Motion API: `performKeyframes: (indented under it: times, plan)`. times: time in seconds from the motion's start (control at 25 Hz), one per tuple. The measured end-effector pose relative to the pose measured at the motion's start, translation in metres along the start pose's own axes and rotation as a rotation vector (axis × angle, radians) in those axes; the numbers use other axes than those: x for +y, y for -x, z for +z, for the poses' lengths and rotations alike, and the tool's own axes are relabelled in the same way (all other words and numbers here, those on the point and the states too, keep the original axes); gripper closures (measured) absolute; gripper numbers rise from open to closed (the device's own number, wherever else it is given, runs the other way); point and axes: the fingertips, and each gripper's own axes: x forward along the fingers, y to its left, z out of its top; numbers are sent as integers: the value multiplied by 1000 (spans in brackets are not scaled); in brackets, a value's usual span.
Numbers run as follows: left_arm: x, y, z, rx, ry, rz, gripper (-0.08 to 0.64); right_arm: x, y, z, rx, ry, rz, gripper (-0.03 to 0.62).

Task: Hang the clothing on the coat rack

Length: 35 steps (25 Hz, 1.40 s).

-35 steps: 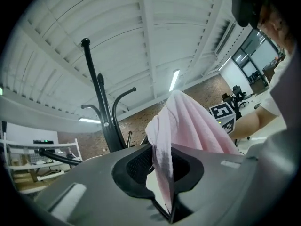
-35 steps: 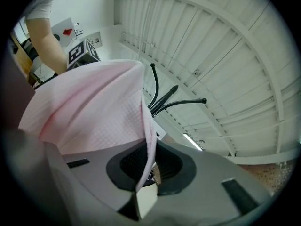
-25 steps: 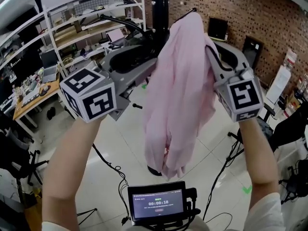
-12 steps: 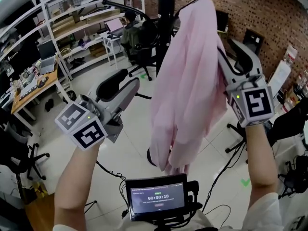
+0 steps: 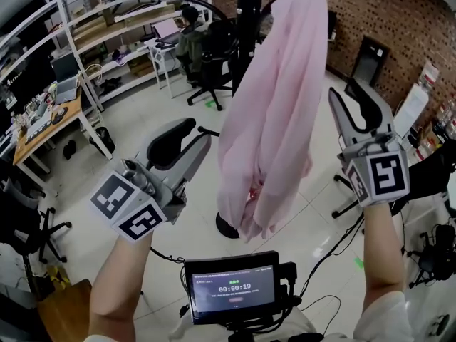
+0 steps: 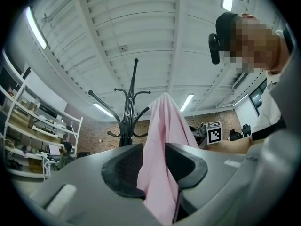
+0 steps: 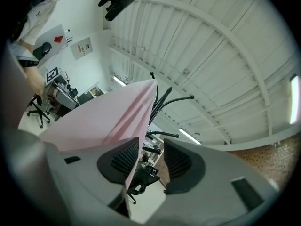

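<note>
Both grippers have dropped down and away from the pink garment (image 5: pixel 274 105), which they were raised against a second ago. The black coat rack (image 5: pixel 249 27) stands on the tiled floor (image 5: pixel 178 212), and the garment hangs from one of its upper hooks, draped beside the pole. The left gripper (image 5: pixel 196 135) sits just beside the cloth's left edge. Its jaws have just been narrowing but stand apart, with cloth showing in the gap, unpressed. The right gripper (image 5: pixel 344 95), clear of the cloth, has just been opening and stands released.
</note>
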Motion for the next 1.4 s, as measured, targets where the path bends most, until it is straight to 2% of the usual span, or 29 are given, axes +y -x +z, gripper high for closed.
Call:
performKeyframes:
  times: [0.48,0.76,1.08,1.4]
  plan:
    - [-13,7,-16,20,43,7,459,17,36,-30,86,-68,1,410]
    - [-25,6,-44,53,98,51,485,45,49,-67,144,-136,101,411]
    - [-42,2,-74,99,124,117,499,65,64,-101,157,-257,177,411]
    - [-53,0,-91,87,131,201,545,74,67,-121,149,-336,236,411]
